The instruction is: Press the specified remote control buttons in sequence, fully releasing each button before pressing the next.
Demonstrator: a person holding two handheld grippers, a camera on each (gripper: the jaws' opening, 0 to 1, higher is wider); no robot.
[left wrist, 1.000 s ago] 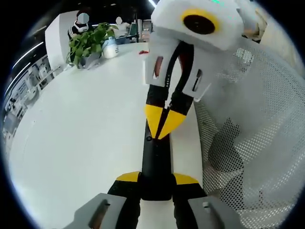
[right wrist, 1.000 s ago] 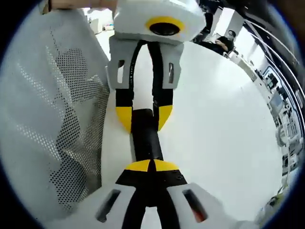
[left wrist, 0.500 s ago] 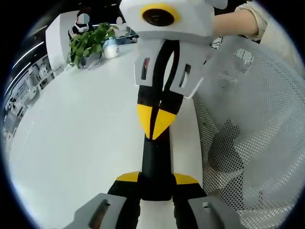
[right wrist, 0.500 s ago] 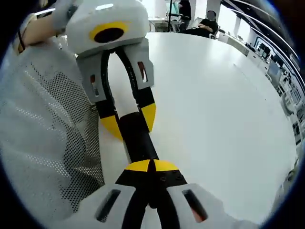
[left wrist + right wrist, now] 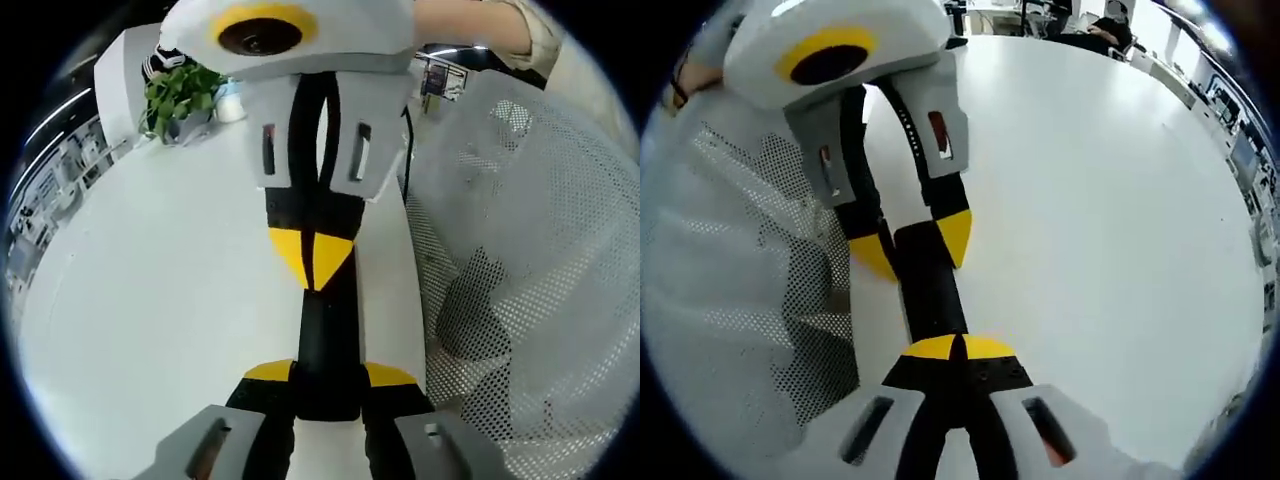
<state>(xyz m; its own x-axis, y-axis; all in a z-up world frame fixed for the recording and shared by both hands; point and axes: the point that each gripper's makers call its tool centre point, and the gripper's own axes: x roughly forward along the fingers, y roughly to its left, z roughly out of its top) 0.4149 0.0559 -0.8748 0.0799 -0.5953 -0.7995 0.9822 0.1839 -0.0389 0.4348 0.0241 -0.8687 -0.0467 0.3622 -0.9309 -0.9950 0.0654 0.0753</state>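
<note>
White table [image 5: 150,300] underneath, mesh chair [image 5: 530,300] alongside. Black remote [image 5: 325,345] lying on table, long axis in line with both tools. Left gripper [image 5: 327,385] clamped on near end of remote, tips either side. Right gripper [image 5: 314,262] tips pinched together, pointing down at far end, apparently touching top face; button hidden. Pressing falls to right.

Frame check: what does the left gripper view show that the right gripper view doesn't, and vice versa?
Left gripper view: a potted plant at the far edge of the table, and the right gripper head-on. Right gripper view: the left gripper head-on, fingers either side of the remote. Shared: remote, table, white mesh.
</note>
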